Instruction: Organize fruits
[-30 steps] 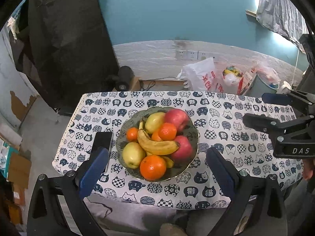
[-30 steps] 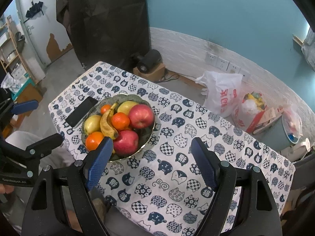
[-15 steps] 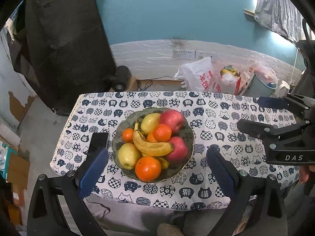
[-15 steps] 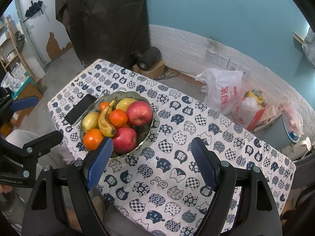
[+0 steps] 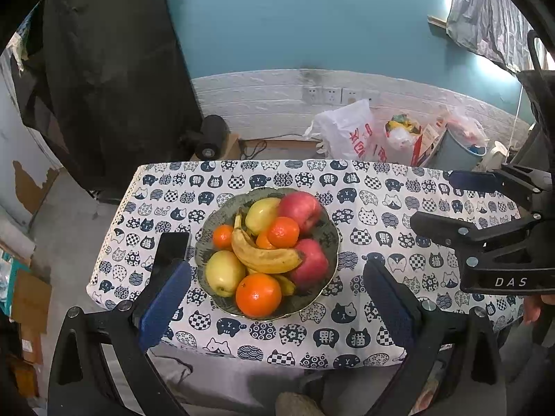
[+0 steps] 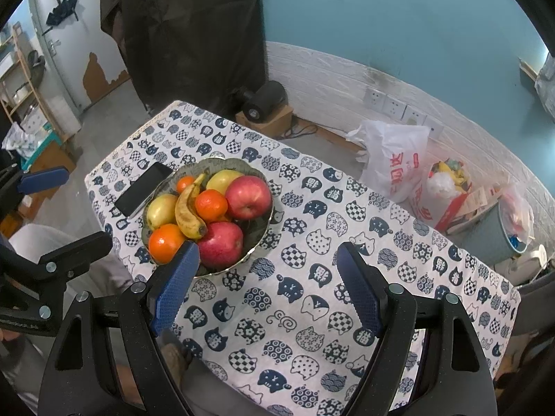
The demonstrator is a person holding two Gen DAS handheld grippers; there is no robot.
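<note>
A patterned bowl [image 5: 331, 239] [image 6: 262, 228] full of fruit stands on the left part of the cat-print table. It holds a banana [image 5: 267, 254] [image 6: 187, 213], two red apples [image 5: 300, 208] [image 6: 248, 197], yellow pears [image 5: 223, 272] [image 6: 161, 209] and several oranges [image 5: 258, 294] [image 6: 166, 242]. My left gripper [image 5: 277, 298] is open and empty, high above the bowl's near side. My right gripper [image 6: 267, 286] is open and empty, above the cloth just right of the bowl. It also shows in the left wrist view [image 5: 461, 208].
A black phone [image 5: 171, 246] [image 6: 144, 189] lies flat left of the bowl. The cat-print tablecloth [image 6: 347, 277] stretches to the right. Behind the table, on the floor, are plastic bags [image 5: 350, 135], a bucket [image 6: 499, 232] and a black speaker [image 5: 210, 138].
Both grippers have drawn back and risen a little; the bowl sits slightly farther off in both views. Both stay open. No fruit has moved.
</note>
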